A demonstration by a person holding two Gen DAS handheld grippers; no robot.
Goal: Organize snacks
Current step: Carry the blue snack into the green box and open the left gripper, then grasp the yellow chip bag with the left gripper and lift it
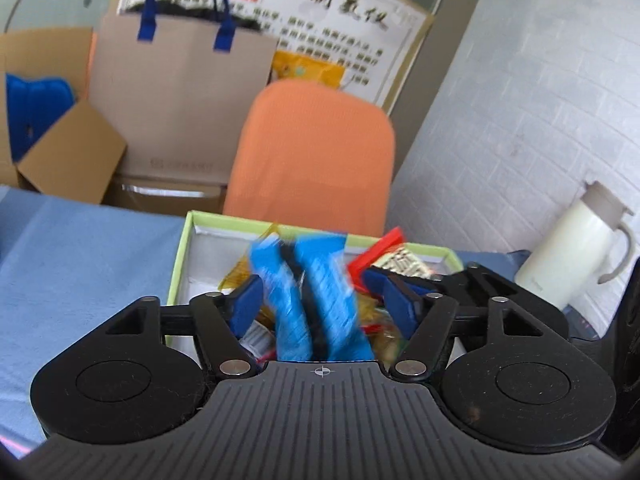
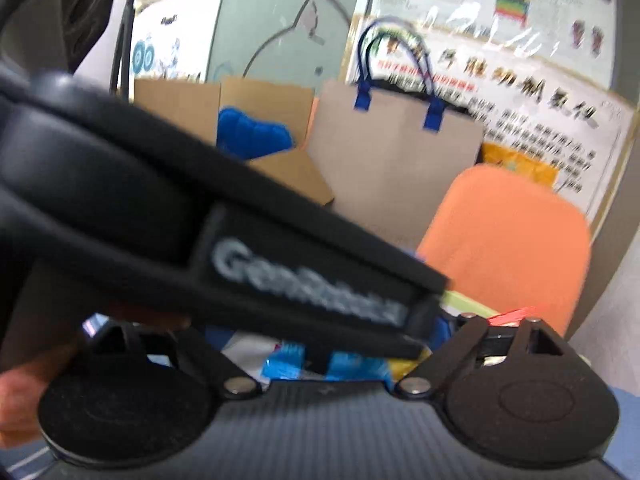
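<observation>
An open box with a green rim stands on the blue cloth and holds several snack packets, among them a red one and yellow ones. A blurred blue packet hangs over the box between the blue pads of my left gripper. Its jaws stand apart, with a gap at the right pad. In the right wrist view the left gripper's black body crosses in front and hides the fingertips of my right gripper. Its linkage arms are spread wide. The blue packet shows below.
An orange chair back rises right behind the box. A paper bag with blue handles and a cardboard box stand further back. A white jug sits at the right by the wall. A hand shows at the lower left.
</observation>
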